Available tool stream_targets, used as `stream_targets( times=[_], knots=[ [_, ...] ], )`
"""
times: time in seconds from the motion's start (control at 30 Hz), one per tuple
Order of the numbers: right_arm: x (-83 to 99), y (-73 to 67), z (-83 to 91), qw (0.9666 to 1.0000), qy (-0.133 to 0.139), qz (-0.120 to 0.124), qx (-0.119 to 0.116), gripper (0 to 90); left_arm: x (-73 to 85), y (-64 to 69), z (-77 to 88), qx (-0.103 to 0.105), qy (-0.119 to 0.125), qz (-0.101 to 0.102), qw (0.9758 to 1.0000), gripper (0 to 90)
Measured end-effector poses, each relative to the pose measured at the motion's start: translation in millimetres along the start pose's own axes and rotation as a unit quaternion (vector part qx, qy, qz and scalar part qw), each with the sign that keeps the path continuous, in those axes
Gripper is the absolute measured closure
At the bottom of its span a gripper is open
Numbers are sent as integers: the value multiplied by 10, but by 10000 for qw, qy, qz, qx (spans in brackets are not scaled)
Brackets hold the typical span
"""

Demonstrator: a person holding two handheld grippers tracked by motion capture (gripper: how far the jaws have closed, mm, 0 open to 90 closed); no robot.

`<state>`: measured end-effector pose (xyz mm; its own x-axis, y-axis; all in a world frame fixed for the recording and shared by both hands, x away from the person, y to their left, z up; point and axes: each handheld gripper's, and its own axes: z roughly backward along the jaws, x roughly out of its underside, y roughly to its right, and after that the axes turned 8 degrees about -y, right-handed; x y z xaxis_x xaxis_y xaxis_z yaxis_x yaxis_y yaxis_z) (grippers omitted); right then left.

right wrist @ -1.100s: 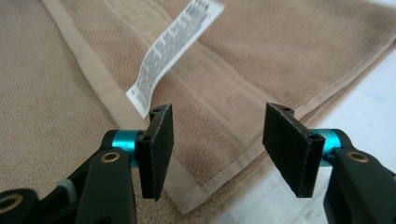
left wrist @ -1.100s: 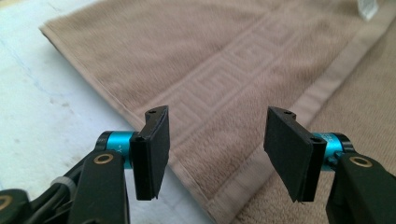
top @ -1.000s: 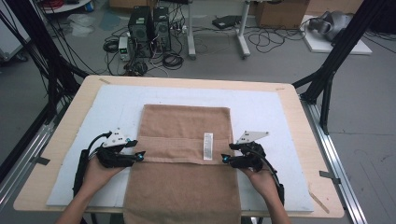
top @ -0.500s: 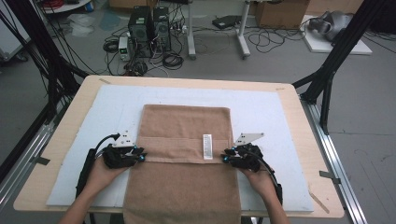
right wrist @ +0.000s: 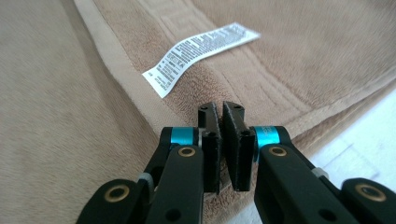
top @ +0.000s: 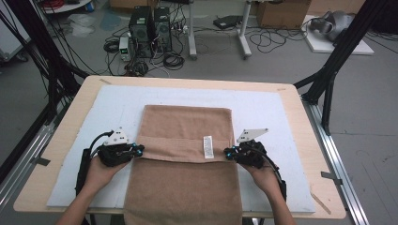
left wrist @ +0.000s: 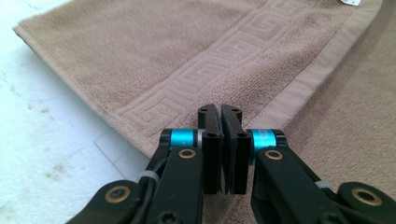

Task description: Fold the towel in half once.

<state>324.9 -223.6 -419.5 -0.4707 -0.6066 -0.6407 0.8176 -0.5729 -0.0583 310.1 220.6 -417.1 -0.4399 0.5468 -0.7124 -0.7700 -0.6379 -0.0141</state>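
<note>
From the high view, a brown terry towel [top: 185, 164] lay on the white foam mat [top: 267, 112] of the desk [top: 61, 140], its near part hanging over the front edge and a folded hem running across its middle. The left gripper [top: 137, 150] and right gripper [top: 228, 153] sat at either end of that hem, jaws having just been closing. In the left gripper view, the jaws stood pressed together, seemingly pinching the corner of the towel [left wrist: 210, 60]. In the right gripper view, the jaws likewise met at the folded edge beside the care label [right wrist: 198, 53]. The cloth looked soft, limp and light; it would likely sag between grips, so both corners were the sensible hold.
</note>
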Motion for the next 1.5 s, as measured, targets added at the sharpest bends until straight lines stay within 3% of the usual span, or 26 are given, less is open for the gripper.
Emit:
stream_targets(
  times=[0.23, 0.37, 0.47, 0.63, 0.67, 0.7, 0.73, 0.77, 0.9, 1.07, 1.17, 1.33, 1.5],
  knots=[
    [-83, -39, 276, 9992, 387, 22, 25, 858, -76, 68, 170, 8, 207, -84, 9997, 869],
    [-59, -180, 438, 9986, 511, 111, -47, 858, -70, 208, 375, 14, 335, -251, 9991, 870],
    [35, -360, 575, 9980, 575, 225, -167, 857, 2, 347, 537, 59, 397, -327, 9987, 870],
    [297, -726, 786, 9968, 598, 272, -464, 843, 273, 775, 785, 311, 423, -545, 9971, 867],
    [342, -796, 813, 9957, 632, 297, -607, 783, 332, 848, 829, 385, 492, -565, 9964, 839],
    [380, -853, 831, 9948, 664, 311, -712, 699, 354, 871, 853, 387, 484, -553, 9966, 722],
    [388, -871, 839, 9946, 681, 298, -727, 699, 365, 884, 871, 400, 472, -542, 9966, 646],
    [389, -887, 850, 9941, 678, 325, -779, 690, 365, 882, 878, 380, 478, -568, 9965, 632],
    [302, -802, 789, 9958, 650, 329, -546, 624, 283, 755, 818, 152, 468, -588, 9971, 577],
    [169, -530, 599, 9980, 568, 199, -189, 555, 199, 545, 606, -3, 546, -477, 9974, 532],
    [88, -389, 504, 9983, 547, 153, -120, 514, 140, 433, 460, -90, 508, -415, 9978, 501],
    [-77, -133, 330, 9989, 422, 134, 178, 455, 9, 182, 236, -218, 519, -135, 9983, 496],
    [-191, 84, 179, 9983, 384, -37, 438, 435, -91, -35, 69, -508, 531, 119, 9972, 493]
  ],
)
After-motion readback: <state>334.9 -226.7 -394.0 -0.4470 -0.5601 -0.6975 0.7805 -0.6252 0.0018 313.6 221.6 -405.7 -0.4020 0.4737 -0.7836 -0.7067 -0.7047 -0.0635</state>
